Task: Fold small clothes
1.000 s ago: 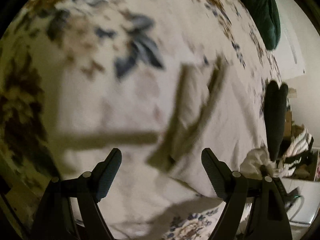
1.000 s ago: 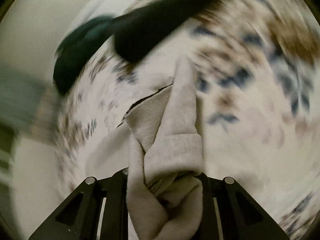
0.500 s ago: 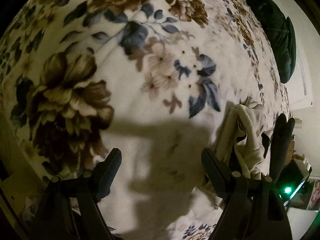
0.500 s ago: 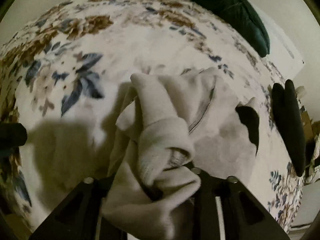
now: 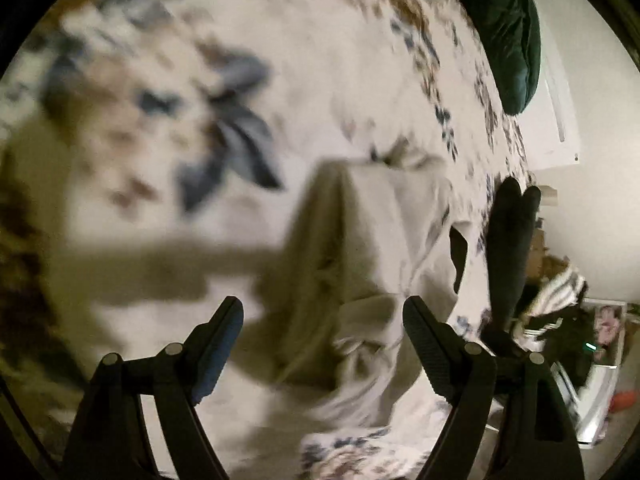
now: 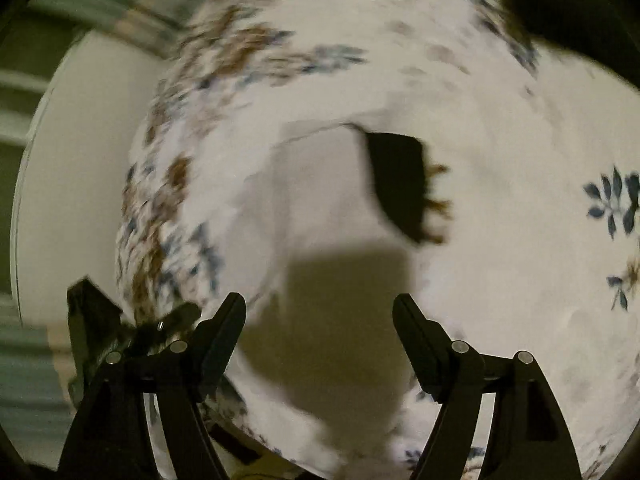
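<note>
A small beige garment lies crumpled on the floral bedspread, blurred in the left wrist view. My left gripper is open and empty, just above the garment's near edge. In the right wrist view the garment lies spread on the bedspread, with a dark patch at its far right edge. My right gripper is open and empty above it, its shadow falling on the cloth. The right gripper's fingers show at the right of the left wrist view.
A dark green cushion lies at the far right of the bed. Beyond the bed's right edge stand a white bin and a pile of striped clothes. A pale wall lies left of the bed.
My right gripper has let go of the beige garment and opened; the garment now lies on the bed. My left gripper has swung back over the garment, still open.
</note>
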Demonstrator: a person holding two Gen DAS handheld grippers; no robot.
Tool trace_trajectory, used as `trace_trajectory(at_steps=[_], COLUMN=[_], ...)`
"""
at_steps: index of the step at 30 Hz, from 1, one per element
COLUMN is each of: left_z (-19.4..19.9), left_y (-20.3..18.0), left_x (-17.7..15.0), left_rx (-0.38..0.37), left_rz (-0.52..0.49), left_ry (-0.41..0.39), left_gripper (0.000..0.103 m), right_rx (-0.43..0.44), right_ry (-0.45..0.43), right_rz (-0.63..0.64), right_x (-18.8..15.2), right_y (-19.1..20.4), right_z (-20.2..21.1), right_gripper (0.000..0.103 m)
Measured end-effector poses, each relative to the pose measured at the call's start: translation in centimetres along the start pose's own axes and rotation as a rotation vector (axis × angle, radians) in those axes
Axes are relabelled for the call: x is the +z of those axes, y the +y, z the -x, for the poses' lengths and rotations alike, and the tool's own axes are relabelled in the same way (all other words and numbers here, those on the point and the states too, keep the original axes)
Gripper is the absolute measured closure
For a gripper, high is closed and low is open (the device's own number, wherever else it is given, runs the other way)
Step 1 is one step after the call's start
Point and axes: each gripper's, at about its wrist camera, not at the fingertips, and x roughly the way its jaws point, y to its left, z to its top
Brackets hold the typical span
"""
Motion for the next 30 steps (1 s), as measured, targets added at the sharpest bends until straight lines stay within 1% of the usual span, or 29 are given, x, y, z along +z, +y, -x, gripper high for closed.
trace_trajectory(at_steps=[1, 2, 3, 4, 5, 6, 8, 10, 12, 14, 16, 18, 20, 21, 22, 23, 25, 26, 27, 28, 29, 30], left_z=[-0.8, -1.7, -2.7, -3.2, -3.4, -3.5, -3.2, -2.5, -1.7, -1.3, -1.6, -2.2, -2.7, -2.6, -2.5, -2.0, -0.4, 0.5, 1.7, 2.3, 2.7, 2.7], left_y=[-0.2, -0.3, -0.2, 0.0, 0.5, 0.9, 1.3, 1.2, 0.7, 0.4, 0.2, 0.5, 1.0, 1.3, 1.6, 1.7, 2.1, 2.3, 2.7, 2.9, 3.2, 3.3], left_x=[0.0, -0.1, -0.4, -0.7, -1.0, -1.4, -1.9, -2.1, -2.0, -1.7, -1.5, -1.6, -1.9, -2.1, -2.1, -2.3, -2.9, -3.4, -4.4, -5.2, -6.3, -7.2], left_rx=[0.003, 0.034, 0.08, 0.095, 0.101, 0.098, 0.1, 0.108, 0.115, 0.11, 0.122, 0.137, 0.13, 0.106, 0.087, 0.066, 0.029, 0.007, -0.031, -0.06, -0.095, -0.119], left_rz=[-0.006, -0.018, -0.046, -0.057, -0.063, -0.073, -0.088, -0.094, -0.096, -0.098, -0.103, -0.102, -0.087, -0.065, -0.048, -0.03, 0.002, 0.022, 0.062, 0.093, 0.136, 0.166], left_ry=[0.014, 0.025, 0.041, 0.052, 0.061, 0.07, 0.084, 0.09, 0.084, 0.069, 0.066, 0.061, 0.061, 0.059, 0.058, 0.05, 0.006, -0.022, -0.072, -0.1, -0.133, -0.155], left_gripper=[0.022, 0.022, 0.022, 0.022, 0.022, 0.02, 0.02, 0.02, 0.02, 0.02, 0.02, 0.02, 0.02, 0.02, 0.02, 0.02, 0.02, 0.02, 0.019, 0.019, 0.019, 0.019], right_rx=[0.017, 0.037, 0.042, 0.021, -0.036, -0.064, -0.056, -0.07, -0.075, -0.07, -0.096, -0.095, -0.163, -0.192, -0.169, -0.131, -0.034, 0.03, 0.066, 0.123, 0.157, 0.172], right_ry=[0.027, 0.055, 0.066, 0.079, 0.094, 0.105, 0.107, 0.089, 0.034, -0.01, -0.017, 0.026, 0.091, 0.127, 0.139, 0.133, 0.097, 0.088, 0.098, 0.113, 0.134, 0.157], right_rz=[-0.034, -0.076, -0.097, -0.101, -0.092, -0.087, -0.087, -0.051, -0.008, 0.044, 0.049, 0.022, 0.0, 0.013, 0.015, 0.013, 0.024, 0.025, 0.013, -0.008, -0.021, -0.025], right_x=[0.6, 1.0, 1.2, 1.5, 1.5, 1.5, 1.4, 1.7, 2.6, 4.4, 6.5, 8.9, 10.5, 10.9, 11.1, 11.2, 11.3, 11.3, 11.3, 11.5, 11.6, 11.9], right_y=[-1.0, -2.2, -3.0, -3.8, -4.4, -4.9, -4.8, -3.8, -2.4, -0.9, -0.4, -1.0, -2.6, -3.2, -3.4, -3.5, -3.5, -3.8, -4.3, -5.2, -5.9, -6.4], right_z=[-1.0, -2.3, -3.2, -4.0, -4.7, -5.1, -4.6, -3.3, -1.3, -0.1, 0.0, -1.7, -4.1, -5.1, -5.2, -4.7, -2.7, -1.9, -1.7, -1.9, -2.4, -3.2], right_gripper=[0.025, 0.026, 0.029, 0.036, 0.036, 0.036, 0.036, 0.036, 0.036, 0.036, 0.036, 0.036, 0.036, 0.036, 0.036, 0.036, 0.036, 0.035, 0.032, 0.031, 0.031, 0.031])
